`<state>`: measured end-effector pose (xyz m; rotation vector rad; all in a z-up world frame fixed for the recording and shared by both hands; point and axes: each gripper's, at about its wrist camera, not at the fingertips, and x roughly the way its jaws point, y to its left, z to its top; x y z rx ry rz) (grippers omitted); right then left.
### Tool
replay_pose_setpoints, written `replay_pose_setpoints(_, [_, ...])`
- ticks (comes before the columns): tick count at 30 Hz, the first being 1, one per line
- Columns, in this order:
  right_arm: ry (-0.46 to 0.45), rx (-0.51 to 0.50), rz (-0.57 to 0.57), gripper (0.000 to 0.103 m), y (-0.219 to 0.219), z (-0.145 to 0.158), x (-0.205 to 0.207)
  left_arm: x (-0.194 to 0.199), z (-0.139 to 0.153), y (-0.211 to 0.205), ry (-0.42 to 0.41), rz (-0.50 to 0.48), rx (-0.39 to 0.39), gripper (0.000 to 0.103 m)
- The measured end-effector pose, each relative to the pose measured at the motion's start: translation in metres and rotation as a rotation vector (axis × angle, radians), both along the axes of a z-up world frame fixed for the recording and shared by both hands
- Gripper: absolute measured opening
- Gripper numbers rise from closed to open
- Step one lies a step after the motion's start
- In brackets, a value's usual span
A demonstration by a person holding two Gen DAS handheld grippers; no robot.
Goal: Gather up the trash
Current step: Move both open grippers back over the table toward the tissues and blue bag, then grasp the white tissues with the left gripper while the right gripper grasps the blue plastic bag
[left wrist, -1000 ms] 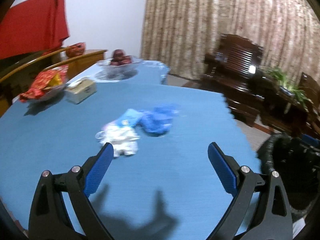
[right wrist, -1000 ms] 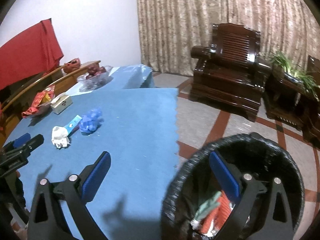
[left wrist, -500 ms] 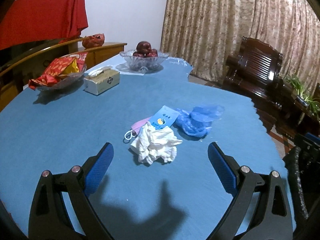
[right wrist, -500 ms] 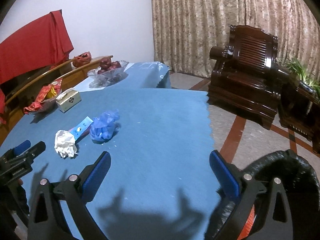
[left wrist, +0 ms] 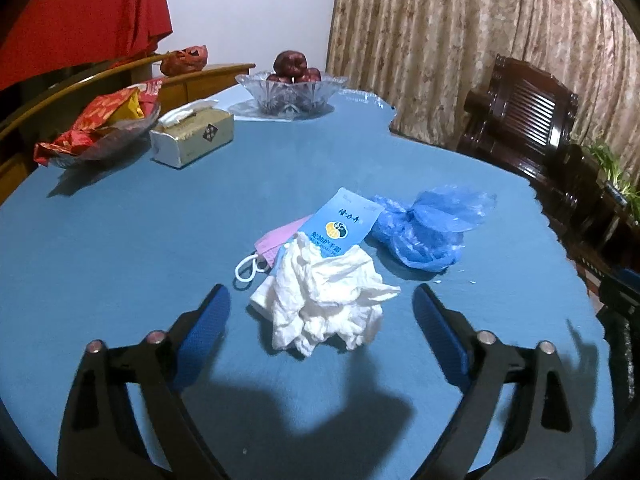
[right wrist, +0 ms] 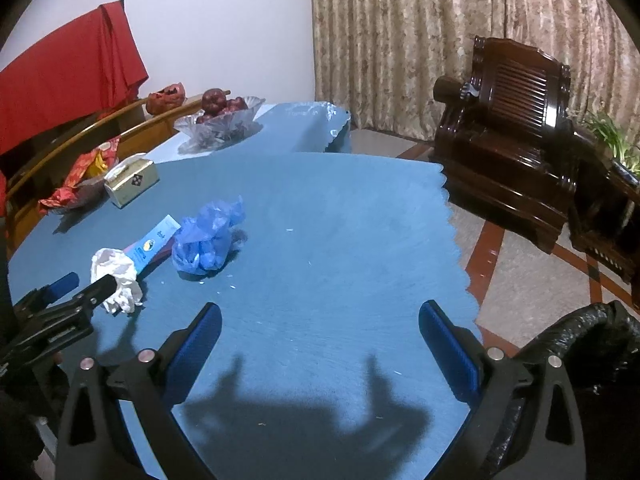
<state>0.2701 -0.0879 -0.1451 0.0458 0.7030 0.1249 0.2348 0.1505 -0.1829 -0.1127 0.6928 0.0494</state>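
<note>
Left wrist view: left gripper (left wrist: 320,316), jaws closing, brackets the tissue (left wrist: 326,294) without contact. Wrapper (left wrist: 344,226), mask (left wrist: 276,240) and bag (left wrist: 424,228) lie at 12–1 o'clock, uncollected. Right gripper (right wrist: 320,334) is spread, empty; bin (right wrist: 592,340) at 4 o'clock.

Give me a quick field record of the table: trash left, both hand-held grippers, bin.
trash on table: crumpled tissue, blue packet, pink mask, blue plastic bag
left hand-held gripper: jaws closing, tissue between them, pads not yet touching it
right hand-held gripper: open, nothing between the jaws, over bare tablecloth
bin: black-lined, on the floor by the table's right edge
not trash: tissue box, fruit bowl, snack dish
</note>
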Motion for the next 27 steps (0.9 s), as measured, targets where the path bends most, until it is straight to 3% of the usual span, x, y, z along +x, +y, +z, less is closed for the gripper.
replay_pose_setpoints(4, [0.006, -0.001, -0.002, 0.097, 0.001, -0.004, 0.006, 0.012, -0.008, -0.001, 0.034, -0.013, -0.008, 0.073])
replay_pose_setpoints(6, [0.008, -0.001, -0.001, 0.097, 0.002, -0.005, 0.008, 0.016, -0.012, -0.002, 0.052, -0.029, -0.016, 0.051])
replay_pose_setpoints(8, [0.008, 0.002, 0.002, 0.097, 0.003, -0.006, 0.01, 0.016, -0.013, -0.001, 0.065, -0.048, -0.036, 0.023])
replay_pose_setpoints(11, [0.006, 0.006, 0.012, 0.097, 0.008, -0.006, 0.013, 0.009, -0.007, 0.002, 0.042, -0.049, -0.048, 0.018])
replay_pose_setpoints(19, [-0.016, 0.031, 0.07, 0.097, 0.041, -0.005, 0.037, -0.009, 0.027, 0.02, -0.047, -0.007, -0.053, 0.016])
replay_pose_setpoints(27, [0.018, 0.038, 0.129, 0.097, 0.087, -0.02, 0.082, 0.0, 0.025, 0.041, -0.037, 0.023, -0.025, 0.016])
